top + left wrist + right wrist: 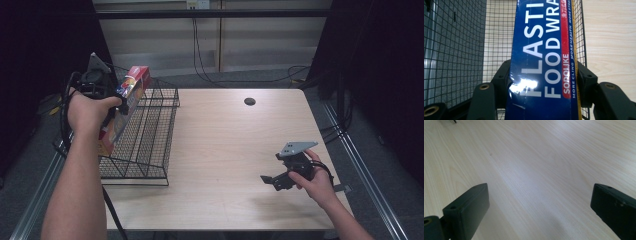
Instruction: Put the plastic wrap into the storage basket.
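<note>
A long blue and red box of plastic food wrap (131,92) hangs tilted over the left side of a black wire basket (150,142). My left gripper (107,100) is shut on it, high above the table's left edge. In the left gripper view the box (541,45) sits clamped between both jaws, with the basket mesh (456,50) below and behind it. My right gripper (272,180) hovers low over the bare wood near the front right, open and holding nothing. In the right gripper view its jaws stand wide apart (539,207).
The light wooden table (225,150) has a dark round hole (249,101) near its back edge. Cables (250,80) lie on the floor behind the table. Metal rails run along both sides.
</note>
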